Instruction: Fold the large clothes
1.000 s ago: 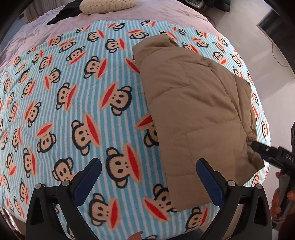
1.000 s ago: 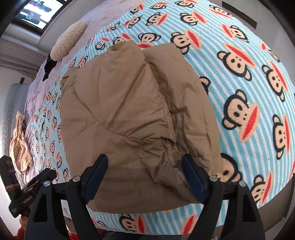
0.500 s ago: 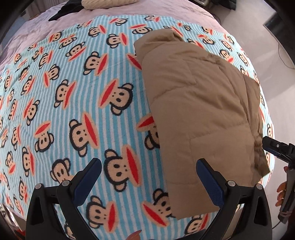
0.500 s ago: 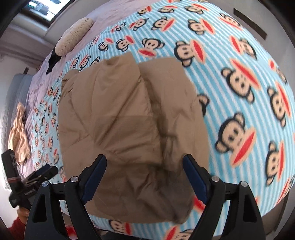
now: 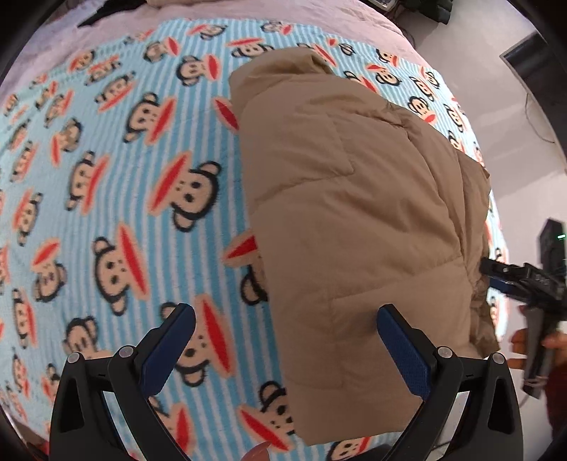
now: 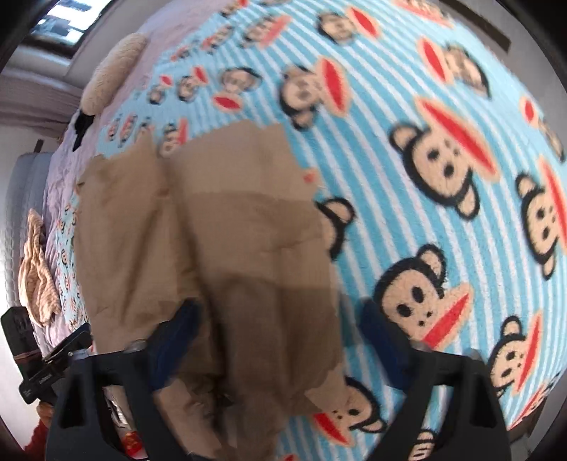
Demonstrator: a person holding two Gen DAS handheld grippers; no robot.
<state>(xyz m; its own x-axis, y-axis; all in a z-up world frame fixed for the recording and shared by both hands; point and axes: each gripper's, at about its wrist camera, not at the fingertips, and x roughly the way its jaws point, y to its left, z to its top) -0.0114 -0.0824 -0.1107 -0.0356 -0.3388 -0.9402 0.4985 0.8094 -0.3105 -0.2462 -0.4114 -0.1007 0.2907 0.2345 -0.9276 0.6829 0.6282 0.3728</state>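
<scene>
Your tan quilted padded jacket (image 5: 358, 220) lies folded lengthwise on the monkey-print striped blanket (image 5: 117, 184), cross-fold seemingly remaining, with left gripper (image 5: 283, 349) wide open and empty, right gripper (image 6: 280, 340) just opened wider, holding nothing.

Bed (image 5: 372, 32) under a monkey-print blanket (image 5: 106, 177), tan padded jacket (image 5: 354, 212) atop it.

The right gripper (image 6: 280, 340) now stands wider, its jaws having just opened further, and sits lower over the near edge of the folded tan padded jacket (image 6: 219, 248). The left gripper (image 5: 283, 340) has closed in on the jacket's near corner.
</scene>
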